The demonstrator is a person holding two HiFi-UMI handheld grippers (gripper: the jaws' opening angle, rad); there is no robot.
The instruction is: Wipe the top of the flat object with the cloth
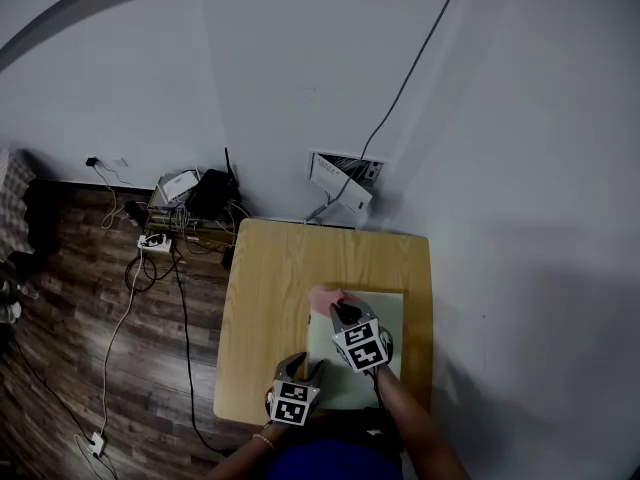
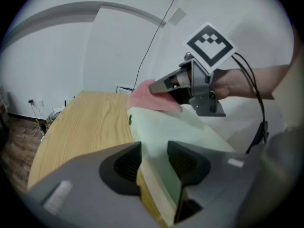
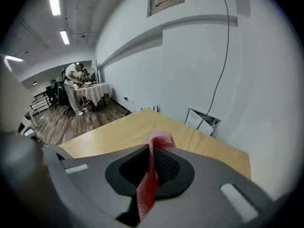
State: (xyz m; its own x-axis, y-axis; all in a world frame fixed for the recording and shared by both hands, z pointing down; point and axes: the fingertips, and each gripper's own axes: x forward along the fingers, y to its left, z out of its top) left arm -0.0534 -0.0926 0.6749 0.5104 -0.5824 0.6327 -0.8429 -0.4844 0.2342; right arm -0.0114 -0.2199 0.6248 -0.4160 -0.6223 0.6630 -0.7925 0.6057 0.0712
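Observation:
A pale green flat object (image 1: pixel 388 310) lies on the front right part of the wooden table (image 1: pixel 268 288). My left gripper (image 1: pixel 312 370) is at its near left corner. In the left gripper view the jaws (image 2: pixel 154 163) sit astride that corner of the flat object (image 2: pixel 161 127), which fills the gap between the pads. My right gripper (image 1: pixel 338 308) is shut on a pink cloth (image 1: pixel 323 298) over the object's far left corner. In the right gripper view the cloth (image 3: pixel 159 137) is pinched between the jaws (image 3: pixel 152 167) and bunches past the tips. The left gripper view shows the cloth (image 2: pixel 149 99) resting on the object's far end.
The table's right side stands close to the white wall. A white box (image 1: pixel 342 184) leans on the wall behind the table. Cables, a power strip (image 1: pixel 153 242) and a black device (image 1: pixel 210 193) lie on the wooden floor to the left. A person (image 3: pixel 73 87) stands far off.

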